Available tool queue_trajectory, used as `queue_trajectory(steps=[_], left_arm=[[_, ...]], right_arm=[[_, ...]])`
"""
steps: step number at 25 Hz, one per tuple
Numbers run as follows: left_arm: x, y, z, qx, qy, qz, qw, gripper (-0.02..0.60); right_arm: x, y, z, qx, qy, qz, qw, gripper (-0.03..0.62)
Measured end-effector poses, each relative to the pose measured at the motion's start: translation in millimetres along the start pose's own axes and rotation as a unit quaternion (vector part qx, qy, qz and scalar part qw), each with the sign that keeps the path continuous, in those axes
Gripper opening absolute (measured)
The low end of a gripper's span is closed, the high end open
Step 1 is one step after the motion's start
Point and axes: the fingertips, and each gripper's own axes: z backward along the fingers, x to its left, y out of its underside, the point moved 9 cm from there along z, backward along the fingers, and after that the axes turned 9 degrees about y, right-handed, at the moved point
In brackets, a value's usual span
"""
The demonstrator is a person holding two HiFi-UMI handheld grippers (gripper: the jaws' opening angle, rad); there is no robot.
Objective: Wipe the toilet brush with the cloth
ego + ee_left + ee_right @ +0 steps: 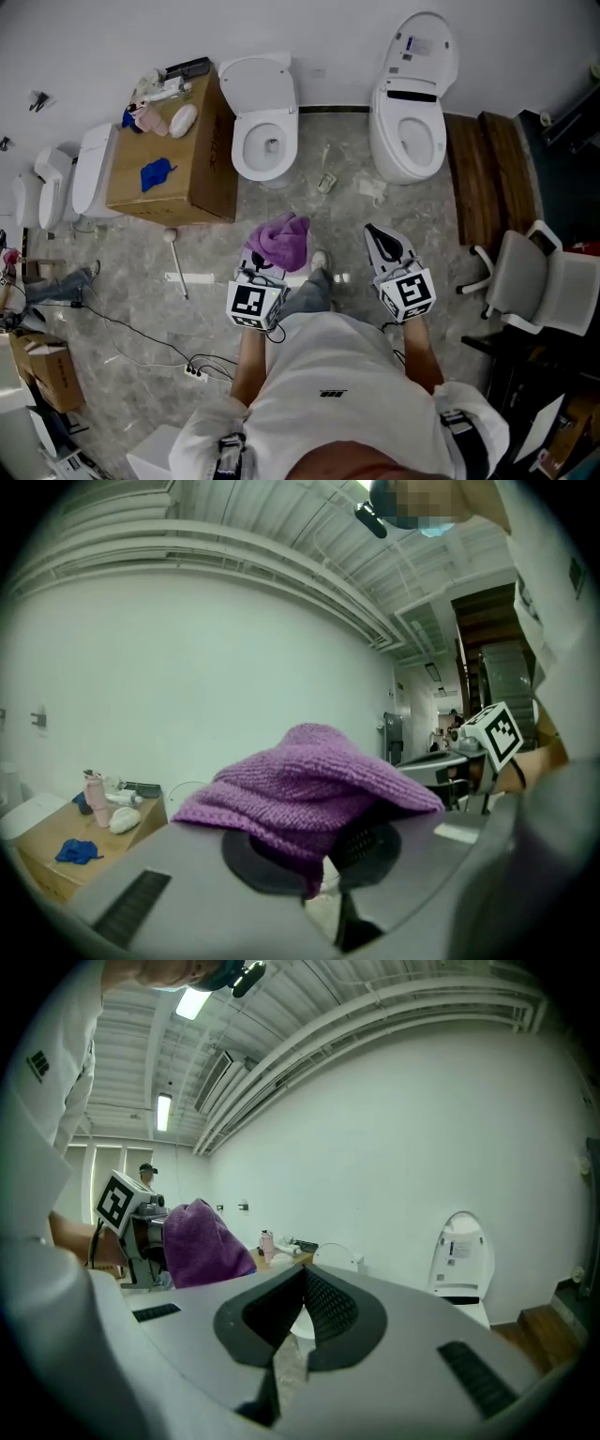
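A purple knitted cloth (280, 238) is bunched over the tips of my left gripper (270, 261), which is shut on it. In the left gripper view the cloth (309, 780) drapes over the closed jaws of the left gripper (330, 860) and hides their tips. My right gripper (377, 236) is held level beside it, shut, with nothing in it. Its pads meet in the right gripper view (302, 1283). A white long-handled thing with a round head, apparently the toilet brush (176, 262), lies on the floor left of the left gripper, apart from both.
Two white toilets (265, 117) (412, 103) stand against the far wall. A cardboard box (169, 164) with a blue rag and bottles on top is at the left. Wooden steps (487, 169) and a white chair (539, 281) are at the right. Cables (141, 337) cross the floor.
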Motion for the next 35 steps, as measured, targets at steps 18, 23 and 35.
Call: queue_trajectory(steps=[18,23,35], left_arm=[[153.7,18.2,-141.5,0.023,0.021,0.012,0.9995,0.038],[179.9,38.7,-175.1,0.036,0.034,0.024,0.9985,0.038],[214.2,102.1,-260.9,0.077,0.035,0.056,0.9948,0.038]], right_arm=[[-52.9,-2.1,-176.6,0.050,0.009,0.001,0.999,-0.005],[-66.9,12.4,-212.2,0.058,0.023,-0.001,0.998,-0.005],[-122.4,88.5,-292.1,0.132,0.022,0.000,0.991,-0.005]])
